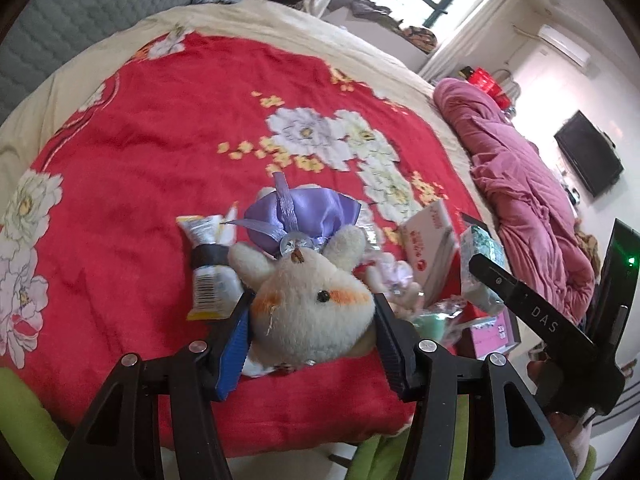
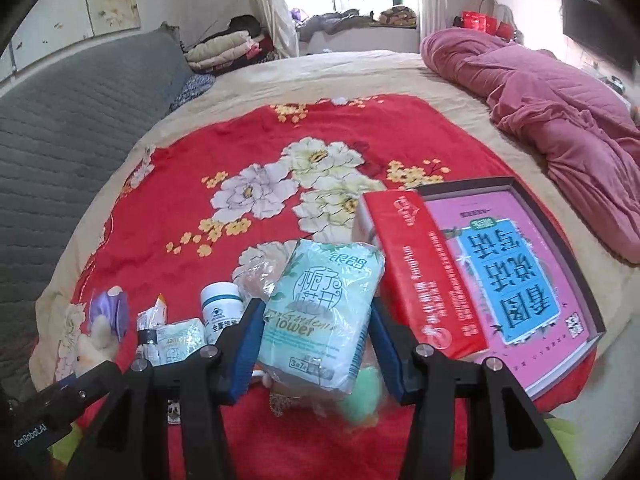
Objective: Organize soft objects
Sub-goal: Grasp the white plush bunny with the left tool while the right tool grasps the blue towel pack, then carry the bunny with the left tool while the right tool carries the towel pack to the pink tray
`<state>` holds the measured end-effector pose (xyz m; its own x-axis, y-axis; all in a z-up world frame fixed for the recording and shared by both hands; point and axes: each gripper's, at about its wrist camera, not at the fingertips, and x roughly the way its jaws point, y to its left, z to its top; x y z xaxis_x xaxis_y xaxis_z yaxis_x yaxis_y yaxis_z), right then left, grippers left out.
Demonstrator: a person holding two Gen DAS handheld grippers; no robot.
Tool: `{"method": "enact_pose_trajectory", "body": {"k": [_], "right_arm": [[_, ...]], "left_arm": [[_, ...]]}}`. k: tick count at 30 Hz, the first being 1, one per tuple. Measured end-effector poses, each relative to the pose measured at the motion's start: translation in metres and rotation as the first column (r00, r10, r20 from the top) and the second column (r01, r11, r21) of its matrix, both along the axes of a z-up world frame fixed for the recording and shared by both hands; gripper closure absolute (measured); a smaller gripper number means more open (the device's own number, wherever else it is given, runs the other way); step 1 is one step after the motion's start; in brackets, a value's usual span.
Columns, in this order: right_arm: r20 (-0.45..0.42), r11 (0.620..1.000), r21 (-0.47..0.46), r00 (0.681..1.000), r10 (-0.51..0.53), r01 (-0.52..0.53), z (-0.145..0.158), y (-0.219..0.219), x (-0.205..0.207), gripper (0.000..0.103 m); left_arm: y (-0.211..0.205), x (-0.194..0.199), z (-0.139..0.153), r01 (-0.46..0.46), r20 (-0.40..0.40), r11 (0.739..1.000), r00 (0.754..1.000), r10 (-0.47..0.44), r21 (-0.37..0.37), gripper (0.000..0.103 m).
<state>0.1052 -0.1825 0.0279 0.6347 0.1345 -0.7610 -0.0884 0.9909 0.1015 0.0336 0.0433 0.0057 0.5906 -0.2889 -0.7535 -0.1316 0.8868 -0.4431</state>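
My left gripper (image 1: 312, 316) is shut on a cream plush rabbit (image 1: 312, 308) with orange cheeks, over the red floral blanket (image 1: 160, 140). A purple satin pouch (image 1: 304, 212) lies just beyond the rabbit. My right gripper (image 2: 316, 340) is shut on a pale green tissue pack (image 2: 320, 316). The pack also shows at the right of the left wrist view (image 1: 480, 264), between the right gripper's black fingers. A second small tissue pack (image 2: 180, 340) and the rabbit (image 2: 96, 340) lie at the lower left of the right wrist view.
A yellow-white tube (image 1: 208, 272) lies left of the rabbit. A white pill bottle (image 2: 220, 308), a red box (image 2: 424, 276) and an open box holding a pink book (image 2: 516, 272) lie on the blanket. A pink quilt (image 2: 560, 120) is heaped at the right. A green fuzzy item (image 2: 360, 400) lies under the pack.
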Motion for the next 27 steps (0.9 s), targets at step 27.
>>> {"method": "enact_pose_trajectory", "body": {"k": [27], "right_arm": [[0.114,0.958,0.089,0.953,-0.280,0.271,0.038,-0.192,-0.028,0.051]], "left_arm": [[-0.203,0.037,0.061,0.344,0.071,0.927,0.931,-0.357,0.148,0.044]]}}
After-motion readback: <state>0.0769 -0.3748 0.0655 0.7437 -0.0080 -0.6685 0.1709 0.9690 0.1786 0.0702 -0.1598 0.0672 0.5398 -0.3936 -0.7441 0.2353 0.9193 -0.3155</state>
